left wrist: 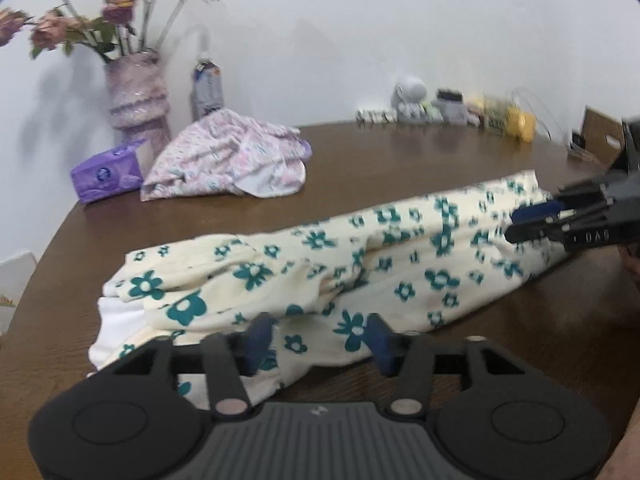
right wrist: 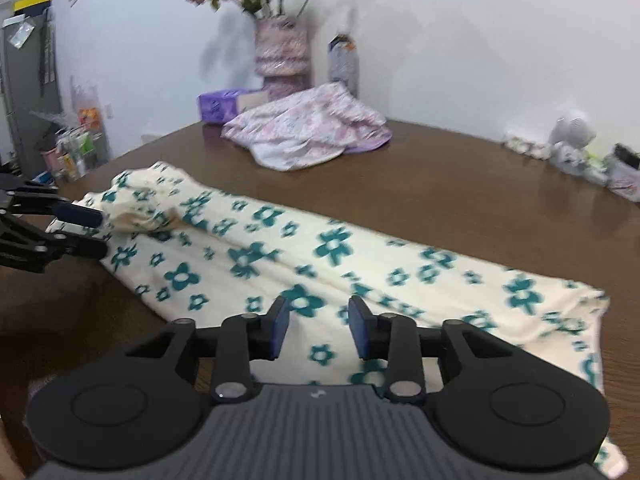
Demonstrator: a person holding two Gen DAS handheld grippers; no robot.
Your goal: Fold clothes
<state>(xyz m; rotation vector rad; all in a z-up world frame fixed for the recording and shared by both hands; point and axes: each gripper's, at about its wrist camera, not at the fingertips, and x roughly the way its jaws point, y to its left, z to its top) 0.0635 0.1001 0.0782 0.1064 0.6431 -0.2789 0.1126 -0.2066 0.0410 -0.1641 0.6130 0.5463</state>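
A cream garment with teal flowers (left wrist: pixel 360 264) lies in a long, roughly folded strip across the brown table (left wrist: pixel 400 152). My left gripper (left wrist: pixel 320 340) hovers over its near edge toward one end, jaws open, cloth showing beneath the pads. In the right wrist view the same garment (right wrist: pixel 320 248) stretches from left to right, bunched at its far left end. My right gripper (right wrist: pixel 320 326) stands open above the flat cloth with nothing pinched. Each gripper appears in the other's view: the right gripper (left wrist: pixel 514 226) at the strip's right end, the left gripper (right wrist: pixel 94 232) by the bunched end.
A crumpled pink floral garment (left wrist: pixel 228 160) lies at the back of the table beside a purple tissue pack (left wrist: pixel 108 176), a vase of flowers (left wrist: pixel 138 96) and a bottle (left wrist: pixel 207 88). Small ornaments (left wrist: pixel 440 108) line the far edge by the wall.
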